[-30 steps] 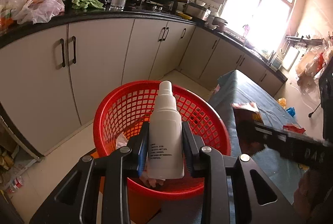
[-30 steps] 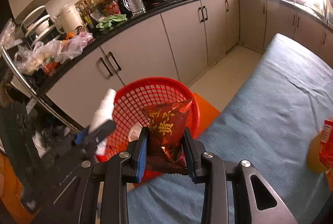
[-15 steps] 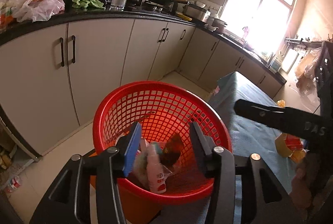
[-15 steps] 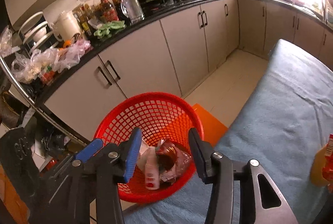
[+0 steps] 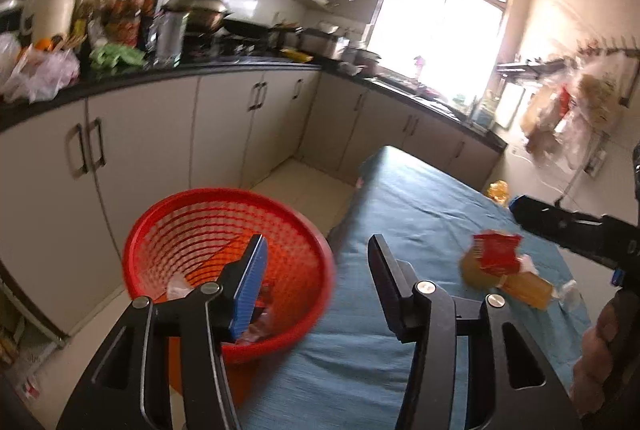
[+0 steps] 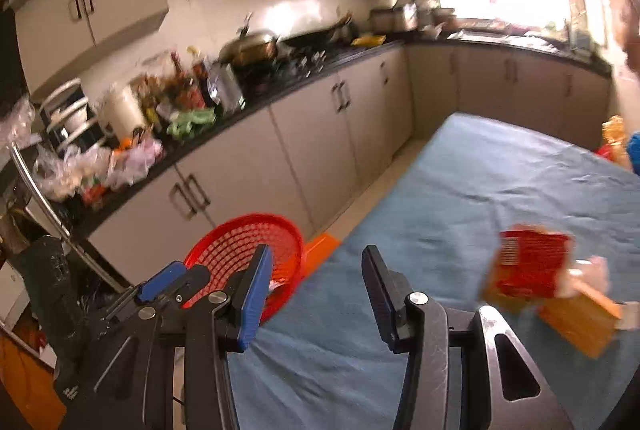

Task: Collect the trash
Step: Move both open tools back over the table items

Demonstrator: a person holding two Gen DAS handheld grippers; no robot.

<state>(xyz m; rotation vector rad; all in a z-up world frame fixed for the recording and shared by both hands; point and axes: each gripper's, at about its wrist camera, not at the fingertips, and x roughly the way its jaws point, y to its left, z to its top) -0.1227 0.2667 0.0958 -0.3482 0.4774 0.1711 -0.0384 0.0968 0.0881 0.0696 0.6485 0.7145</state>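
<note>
Left gripper [image 5: 316,278]: jaws spread wide, nothing between them; its left finger hangs over the basket rim, its right finger over the blue-covered table [image 5: 404,214]. Right gripper [image 6: 316,290]: jaws likewise apart and empty, over the near table edge. Red mesh basket [image 5: 168,230]: just ahead and left of the left gripper, off the table's edge on an orange support [image 6: 322,246] whose form is not clear; contents are a small heap of crumpled wrappers [image 5: 260,318] at the bottom, individual pieces not told apart through the blur. Remaining trash: a red snack packet [image 5: 494,254] lying on or against flattened orange packaging [image 5: 520,286], ahead and right of both grippers on the table, with a pale scrap [image 6: 592,276] touching the pile. Handling, judged: light, thin, crinkly film, soft and easily deformed, probably slick; best pinched at a raised free edge or corner of the red packet, as flat faces give the fingers little to bite. The orange piece looks stiffer, perhaps carton; take it by an exposed end. Further trash: a yellow wrapper [image 5: 498,190] near the table's far right edge, well beyond the pile. Background: kitchen counter [image 5: 160,74] with bottles, pots and bags, well apart from the work.
</note>
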